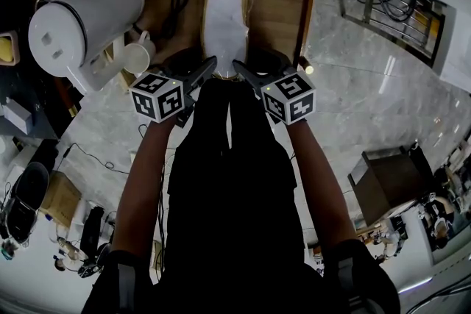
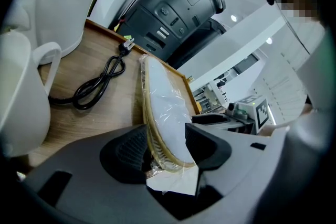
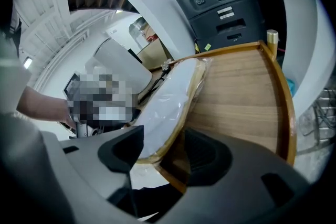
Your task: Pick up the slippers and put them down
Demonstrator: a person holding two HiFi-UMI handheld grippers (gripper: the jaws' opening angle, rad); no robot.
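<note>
A pair of white slippers [image 1: 223, 11], wrapped in clear plastic with tan edging, lies lengthwise on the wooden tabletop [image 1: 283, 11]. Both grippers meet at its near end. The left gripper [image 1: 207, 70] comes in from the left and the right gripper [image 1: 243, 71] from the right. In the left gripper view the slippers [image 2: 167, 113] run between the jaws of the left gripper [image 2: 164, 150], which stand apart around the pack. In the right gripper view the slippers [image 3: 168, 99] lie against the left jaw of the right gripper [image 3: 164, 148]; bare wood shows before the right jaw. A paper tag hangs under the pack.
A black power cable [image 1: 177, 2] lies left of the slippers. A white mug [image 1: 140, 55] and a large white jug-like appliance [image 1: 82, 24] stand at the left. The table has a raised rim [image 3: 286, 97]. A dark grey machine [image 2: 176, 13] stands beyond it. Marble floor [image 1: 368, 106] lies to the right.
</note>
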